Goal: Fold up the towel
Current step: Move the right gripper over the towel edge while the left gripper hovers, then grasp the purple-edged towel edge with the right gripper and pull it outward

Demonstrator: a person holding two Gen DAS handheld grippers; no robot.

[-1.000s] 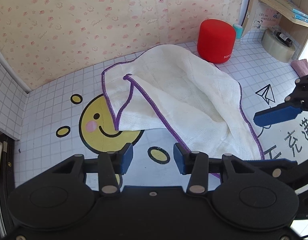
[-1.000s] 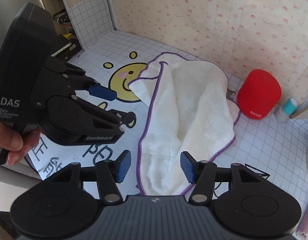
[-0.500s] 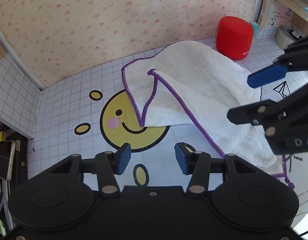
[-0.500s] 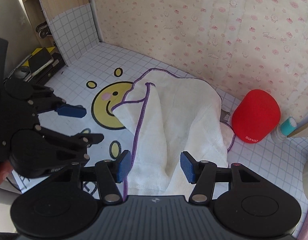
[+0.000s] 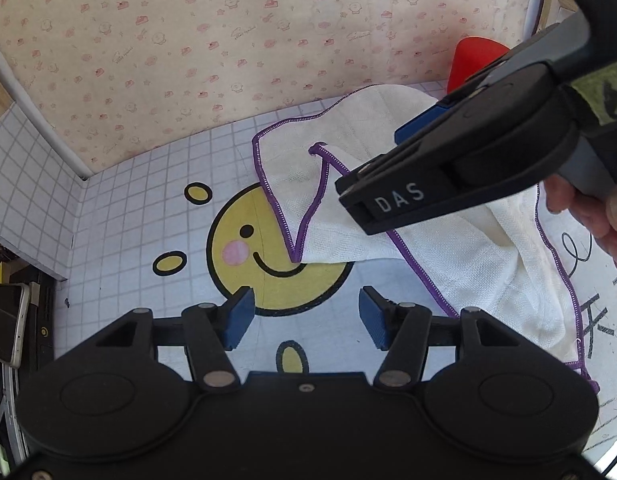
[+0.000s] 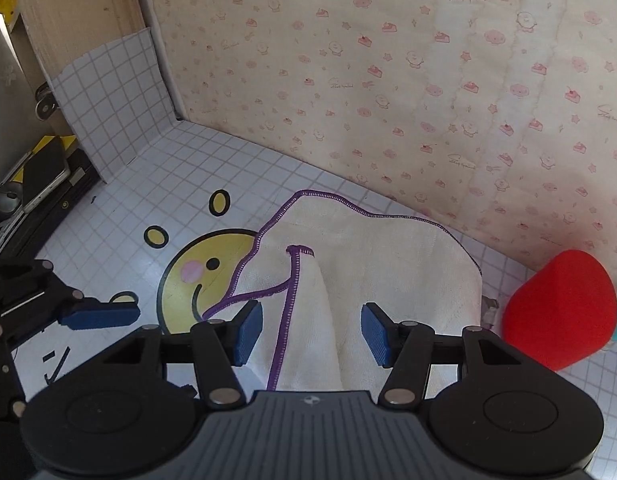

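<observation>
The towel, white with purple stitched edging, lay loosely folded on the grid-patterned mat, with its left portion overlapping the right side of the yellow smiley face printed on that mat. 1 hemmed corner was turned back on top of the cloth, leaving a diagonal purple edge running toward the near side. The left gripper stood above the near part of the smiley face with its 2 blue-padded fingers spread wide and nothing between them; it was clear of the towel, which lay just beyond and to the right. The right gripper was positioned over the near part of the towel, its fingers likewise spread wide, with the cloth and its purple edge visible in the gap between them; contact with the cloth could not be determined. In the left wrist view, the body of the right unit, marked DAS, crossed over the towel from the right, held by the person's hand. A red cylindrical object stood at the far right, just beside the towel, near the patterned back wall.
</observation>
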